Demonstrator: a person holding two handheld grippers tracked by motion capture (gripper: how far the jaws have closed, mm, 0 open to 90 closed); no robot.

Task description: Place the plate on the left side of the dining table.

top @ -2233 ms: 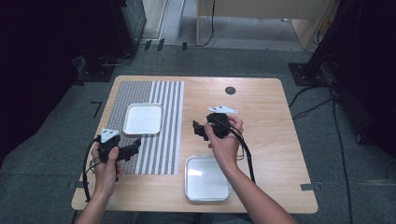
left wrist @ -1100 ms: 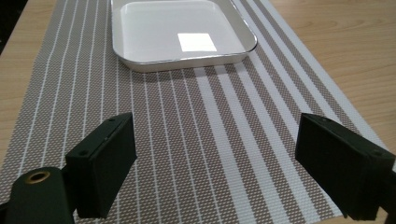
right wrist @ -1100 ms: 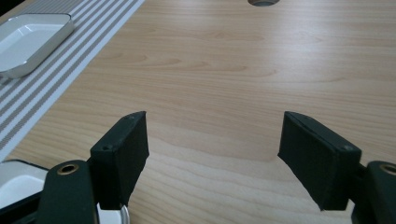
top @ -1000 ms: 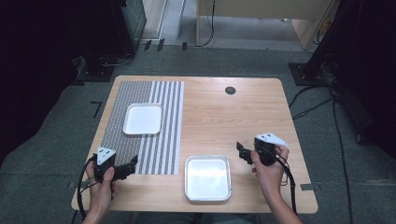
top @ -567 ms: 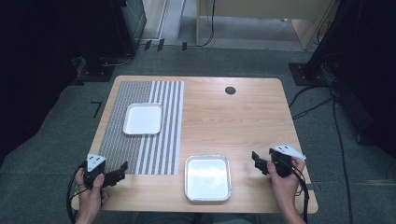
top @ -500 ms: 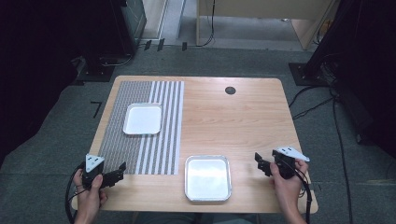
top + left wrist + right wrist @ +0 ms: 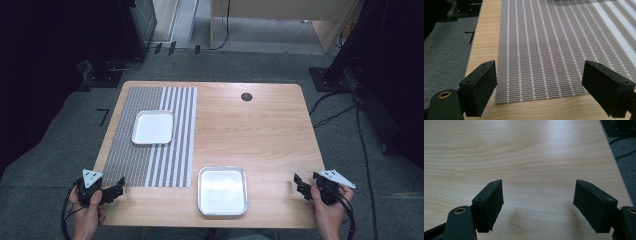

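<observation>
Two trays are seen from the high view: a metal tray at the table's near edge and a white tray on the striped placemat. The mat's weave is resolved close-up in the left gripper view. The left gripper is held at the near-left corner, the right gripper at the near-right edge; both are gaping wide w/ nothing between. Vs. approx. a second ago, both hands have been drawn outward and nearer the person.
</observation>
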